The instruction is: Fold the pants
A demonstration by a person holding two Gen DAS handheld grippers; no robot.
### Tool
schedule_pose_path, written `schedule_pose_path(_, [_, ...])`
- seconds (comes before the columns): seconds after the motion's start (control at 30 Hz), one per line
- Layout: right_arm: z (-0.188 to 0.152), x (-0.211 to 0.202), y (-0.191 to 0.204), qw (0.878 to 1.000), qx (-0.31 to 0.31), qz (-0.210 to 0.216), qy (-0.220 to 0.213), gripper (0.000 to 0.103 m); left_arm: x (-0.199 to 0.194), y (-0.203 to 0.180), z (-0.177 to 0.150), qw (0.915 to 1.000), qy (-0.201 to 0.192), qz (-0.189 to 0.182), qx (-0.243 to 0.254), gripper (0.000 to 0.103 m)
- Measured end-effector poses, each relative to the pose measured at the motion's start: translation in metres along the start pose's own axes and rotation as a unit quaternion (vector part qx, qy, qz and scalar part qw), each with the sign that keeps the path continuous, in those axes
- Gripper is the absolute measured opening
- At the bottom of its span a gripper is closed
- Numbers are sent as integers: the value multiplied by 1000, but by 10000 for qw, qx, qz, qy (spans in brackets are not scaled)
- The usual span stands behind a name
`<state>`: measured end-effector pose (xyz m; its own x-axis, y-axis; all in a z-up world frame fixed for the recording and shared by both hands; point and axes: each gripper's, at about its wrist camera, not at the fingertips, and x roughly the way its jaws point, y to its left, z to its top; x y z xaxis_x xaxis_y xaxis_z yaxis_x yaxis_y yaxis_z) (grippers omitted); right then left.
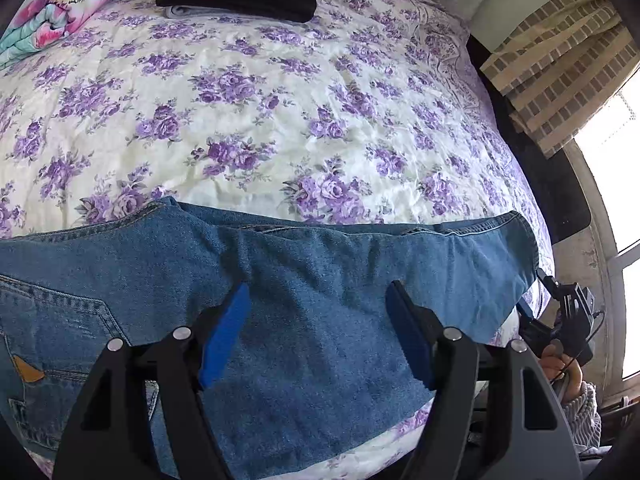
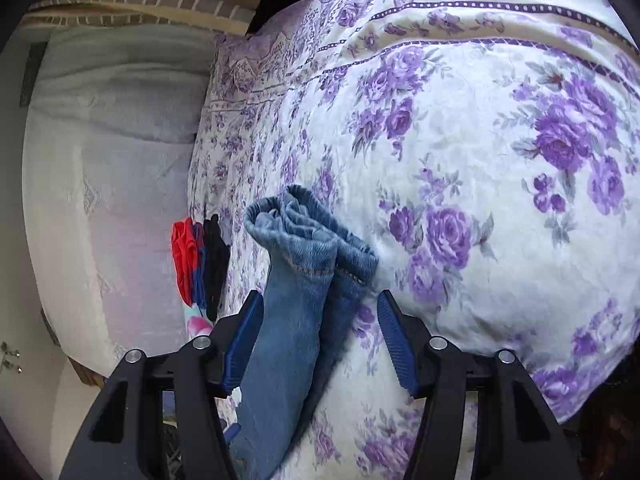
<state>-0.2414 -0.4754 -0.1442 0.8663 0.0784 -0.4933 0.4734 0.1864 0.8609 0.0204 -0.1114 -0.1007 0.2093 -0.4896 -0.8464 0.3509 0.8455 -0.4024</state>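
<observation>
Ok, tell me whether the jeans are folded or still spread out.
Partly folded. The jeans lie doubled lengthwise across the bedspread, one leg stacked on the other, both cuffs together; no crosswise fold yet.

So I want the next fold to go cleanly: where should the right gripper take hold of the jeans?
Probably at the leg hems, where both cuffs lie stacked and rumpled on the bedspread. The right gripper already straddles the legs, open, so push forward along them and pinch both layers from the side edges; the raised bunched cuffs give the fingers an edge to catch.
</observation>
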Motion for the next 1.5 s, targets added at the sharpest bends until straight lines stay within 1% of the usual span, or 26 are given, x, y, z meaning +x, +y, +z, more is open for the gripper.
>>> schedule_pose_path(0.1, [0,5,8,9994,-305,-141,14,56,8,4,1,9998,197,67,-75,69])
schedule_pose_path(0.13, [-1,4,12,9986,-454,-253,-24,44,12,3,2,9996,282,52,-31,69])
schedule_pose_path(0.17, [-2,3,14,9977,-572,-347,-84,27,16,-1,1,9994,348,42,61,69])
schedule_pose_path(0.27, [-5,-5,33,9956,-871,-259,-222,17,29,-15,0,9969,549,322,460,69])
schedule_pose_path(0.33, [-9,-11,55,9912,-1270,-277,-267,16,37,-17,1,9951,479,695,516,69])
schedule_pose_path(0.4, [-11,-11,76,9859,-1632,-290,-231,16,45,-12,3,9943,441,875,420,69])
schedule_pose_path(0.47, [-12,-10,91,9817,-1863,-338,-195,16,52,-15,4,9928,419,1017,477,76])
schedule_pose_path(0.53, [-14,-11,99,9803,-1937,-344,-191,16,55,-27,4,9885,397,1310,650,78])
schedule_pose_path(0.57, [-15,-13,101,9804,-1928,-349,-209,16,53,-31,3,9877,340,1374,667,78])
schedule_pose_path(0.6, [-17,-16,103,9808,-1911,-327,-227,16,48,-33,4,9893,270,1282,636,78])
schedule_pose_path(0.63, [-20,-18,106,9807,-1918,-294,-246,16,42,-35,5,9924,190,1060,589,78])
schedule_pose_path(0.67, [-22,-20,110,9799,-1959,-282,-270,16,41,-37,6,9922,161,1076,617,78])
schedule_pose_path(0.73, [-30,-25,119,9753,-2164,-318,-294,16,51,-34,3,9858,291,1486,722,80])
schedule_pose_path(0.8, [-37,-27,131,9683,-2449,-386,-316,16,47,-24,-1,9893,193,1336,557,79])
schedule_pose_path(0.87, [-45,-27,146,9603,-2736,-440,-315,15,26,-14,0,9951,-21,963,231,78])
schedule_pose_path(0.9, [-51,-25,155,9539,-2948,-465,-304,15,13,-7,1,9970,-184,755,47,78])
schedule_pose_path(0.93, [-59,-22,166,9452,-3214,-492,-282,15,-3,3,2,9968,-390,677,-142,78])
schedule_pose_path(0.97, [-67,-19,176,9350,-3499,-519,-260,15,-15,11,3,9958,-539,690,-278,78])
schedule_pose_path(1.07, [-104,-3,212,8926,-4477,-516,-139,15,-59,49,-5,9899,-967,648,-809,78])
schedule_pose_path(1.13, [-135,13,232,8598,-5086,-447,42,14,-89,78,-16,9830,-1246,616,-1199,78])
schedule_pose_path(1.17, [-153,22,239,8399,-5409,-414,155,15,-101,90,-24,9792,-1352,646,-1370,78])
schedule_pose_path(1.3, [-234,58,252,7394,-6688,-220,745,14,-139,132,-60,9642,-1629,758,-1950,78])
schedule_pose_path(1.33, [-253,66,250,7169,-6912,-181,888,14,-146,141,-68,9604,-1682,796,-2075,78])
schedule_pose_path(1.37, [-270,75,246,6931,-7129,-171,1057,14,-152,150,-76,9568,-1723,828,-2191,78])
schedule_pose_path(1.43, [-302,94,229,6382,-7567,-256,1397,13,-158,161,-90,9515,-1755,873,-2370,78])
schedule_pose_path(1.5, [-323,111,208,5971,-7820,-423,1735,13,-160,170,-106,9476,-1726,881,-2538,78])
